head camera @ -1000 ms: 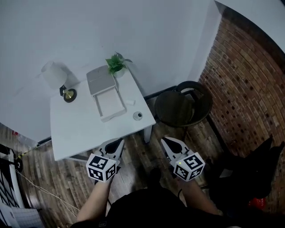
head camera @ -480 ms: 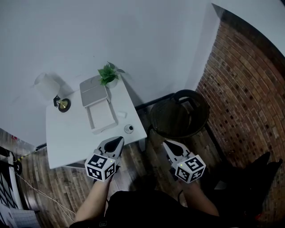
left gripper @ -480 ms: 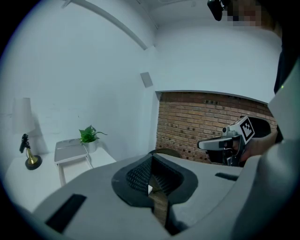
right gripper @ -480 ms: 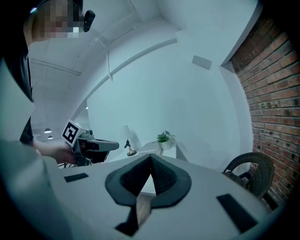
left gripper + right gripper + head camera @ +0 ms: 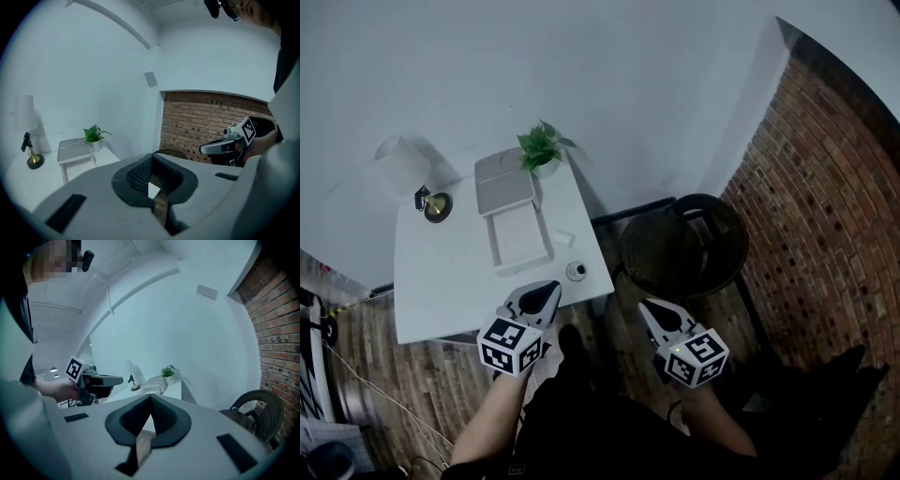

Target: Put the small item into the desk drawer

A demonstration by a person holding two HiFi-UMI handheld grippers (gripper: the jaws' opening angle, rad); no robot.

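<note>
A white desk carries a white drawer unit whose drawer is pulled open toward me. Beside the drawer lies a small white block. A small round item sits near the desk's front right corner. My left gripper is shut and empty, its tip at the desk's front edge just left of the round item. My right gripper is shut and empty, over the floor to the right of the desk. In the left gripper view the drawer unit lies ahead on the left, beyond the shut left gripper.
A potted plant and a lamp with a brass base stand at the desk's back. A dark round wicker chair sits right of the desk, near a brick wall. Wooden floor lies below me.
Both grippers have come closer to the desk. The left tip, which hung below the desk's front edge, now reaches that edge near the round item. Both stay shut.
</note>
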